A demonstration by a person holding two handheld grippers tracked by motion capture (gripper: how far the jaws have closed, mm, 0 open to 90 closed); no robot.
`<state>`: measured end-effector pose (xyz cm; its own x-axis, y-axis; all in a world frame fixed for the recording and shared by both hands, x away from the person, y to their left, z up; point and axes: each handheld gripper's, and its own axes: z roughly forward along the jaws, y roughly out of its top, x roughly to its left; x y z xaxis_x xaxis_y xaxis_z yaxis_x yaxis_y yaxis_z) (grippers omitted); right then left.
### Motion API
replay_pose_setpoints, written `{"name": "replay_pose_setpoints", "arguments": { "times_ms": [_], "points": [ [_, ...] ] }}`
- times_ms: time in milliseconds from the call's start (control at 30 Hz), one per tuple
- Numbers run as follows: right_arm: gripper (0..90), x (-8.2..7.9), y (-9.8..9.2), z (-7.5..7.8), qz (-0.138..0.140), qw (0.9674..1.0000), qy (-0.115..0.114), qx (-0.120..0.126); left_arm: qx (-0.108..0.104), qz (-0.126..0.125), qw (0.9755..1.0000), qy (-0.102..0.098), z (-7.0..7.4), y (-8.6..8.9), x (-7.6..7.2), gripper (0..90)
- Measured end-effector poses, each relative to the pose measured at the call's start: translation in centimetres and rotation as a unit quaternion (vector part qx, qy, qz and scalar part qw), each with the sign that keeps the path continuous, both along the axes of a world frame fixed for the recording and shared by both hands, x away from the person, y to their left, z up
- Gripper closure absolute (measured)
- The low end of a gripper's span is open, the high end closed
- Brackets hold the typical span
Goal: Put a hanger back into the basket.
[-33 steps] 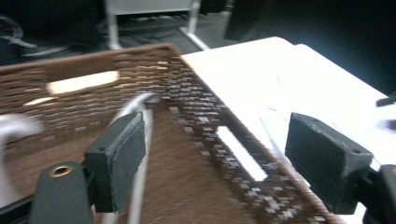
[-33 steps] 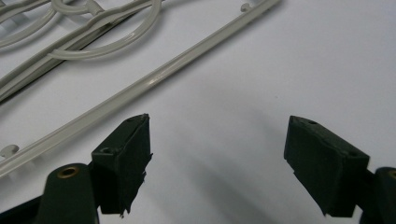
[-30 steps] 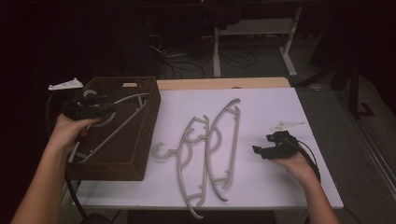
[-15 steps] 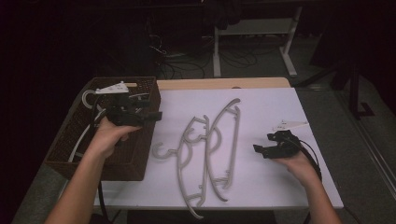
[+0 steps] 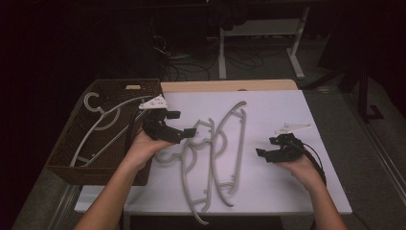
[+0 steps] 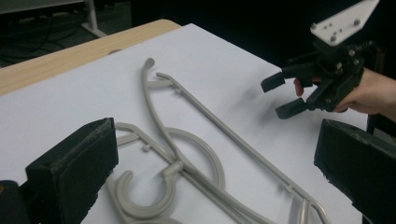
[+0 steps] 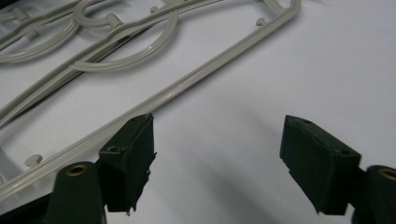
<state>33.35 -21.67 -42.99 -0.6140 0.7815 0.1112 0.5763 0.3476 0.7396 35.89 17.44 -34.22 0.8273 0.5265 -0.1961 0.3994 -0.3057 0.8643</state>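
- Nearest the person, the tabletop (image 5: 287, 191) shows bare white between the hanger tips and its front edge, open room there.
- Two grey hangers (image 5: 210, 158) lie overlapped mid-tabletop, long arms running toward the front edge, hooks toward the basket side.
- Right gripper (image 5: 264, 154) sits low at the right, jaws partly apart with nothing between them, only white surface; they have just been closing a little. One hanger bar (image 7: 187, 88) runs just beyond its jaw tips, apart from them.
- Clear white between that gripper and the tabletop's right edge.
- Left gripper (image 5: 184, 134) hovers over the hanger hooks (image 6: 144, 196), jaws spread wide and empty, having just been opening.
- It has crossed from over the basket (image 5: 72, 153) to the tabletop since a second ago; the right hand has stayed put.
- A hanger (image 5: 103, 124) lies in the basket at the left edge.
- Beyond, a wooden strip (image 5: 230, 85) lines the far edge.
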Motion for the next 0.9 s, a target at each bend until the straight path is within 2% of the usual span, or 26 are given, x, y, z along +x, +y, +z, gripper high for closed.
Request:
{"name": "replay_pose_setpoints", "arguments": {
  "times_ms": [233, 300, 333, 400, 433, 467, 500, 533, 700, 900],
  "points": [
    [42.3, 0.9, 1.4, 0.1, 0.016, 0.9998, 0.008, -0.011, 0.004, 0.005, 1.0000, 0.003, -2.5, -1.0, -0.4, 0.0],
    [48.6, 1.5, 1.8, 0.2, 0.020, 0.9996, 0.009, -0.015, 0.009, 0.007, 0.9999, 0.005, -3.2, -1.1, -0.5, 0.0],
    [55.8, 2.3, 2.4, 0.4, 0.021, 0.9995, 0.011, -0.019, 0.009, 0.008, 0.9999, 0.006, -3.5, -1.1, -0.5, 0.0],
    [59.2, 2.7, 2.6, 0.5, 0.022, 0.9994, 0.010, -0.023, 0.014, 0.007, 0.9998, 0.008, -4.1, -1.1, -0.5, 0.0],
    [67.4, 3.5, 3.1, 0.7, 0.020, 0.9995, 0.009, -0.021, 0.016, 0.008, 0.9998, 0.008, -4.5, -1.1, -0.6, 0.0],
    [67.4, 3.5, 3.1, 0.7, 0.020, 0.9995, 0.009, -0.021, 0.017, 0.008, 0.9998, 0.011, -4.8, -1.1, -0.6, 0.0],
    [73.2, 4.5, 3.7, 0.7, 0.018, 0.9995, 0.010, -0.022, 0.018, 0.009, 0.9997, 0.015, -5.1, -1.1, -0.5, 0.0],
    [73.2, 4.5, 3.7, 0.7, 0.018, 0.9995, 0.010, -0.022, 0.020, 0.010, 0.9996, 0.017, -5.4, -1.1, -0.5, 0.0],
    [88.0, 7.4, 4.9, 0.6, 0.011, 0.9992, 0.012, -0.038, 0.028, 0.001, 0.9992, 0.028, -6.6, -1.5, -0.6, 0.0],
    [89.0, 11.9, 5.6, 0.8, -0.010, 0.9980, 0.019, -0.059, 0.032, -0.004, 0.9990, 0.030, -7.0, -1.8, -0.4, 0.0]
  ]
}}
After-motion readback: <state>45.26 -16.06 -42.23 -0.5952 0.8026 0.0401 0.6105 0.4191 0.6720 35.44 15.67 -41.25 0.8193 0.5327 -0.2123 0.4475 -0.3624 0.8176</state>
